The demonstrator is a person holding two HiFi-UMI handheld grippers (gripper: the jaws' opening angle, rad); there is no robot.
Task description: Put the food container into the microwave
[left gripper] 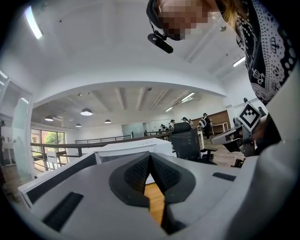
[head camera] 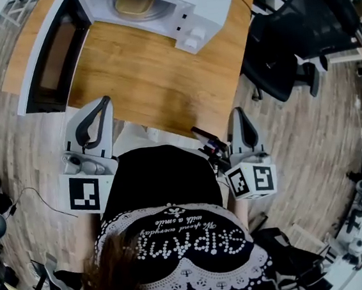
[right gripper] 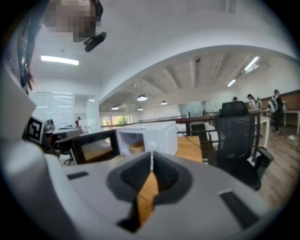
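The white microwave (head camera: 173, 7) stands at the far end of the wooden table (head camera: 148, 80), its door (head camera: 49, 55) swung wide open to the left. The food container (head camera: 134, 4), beige-lidded, sits inside the cavity, and it shows again in the right gripper view as the container (right gripper: 137, 147) within the microwave (right gripper: 154, 136). My left gripper (head camera: 102, 103) and right gripper (head camera: 239, 112) are held close to my body at the table's near edge, well short of the microwave. The left gripper (left gripper: 151, 158) and the right gripper (right gripper: 151, 161) are both shut with nothing between the jaws.
A black office chair (head camera: 281, 53) stands right of the table. The microwave's open door (right gripper: 93, 147) overhangs the table's left side. A cable (head camera: 42, 197) lies on the floor at left. Several people stand far off in the room.
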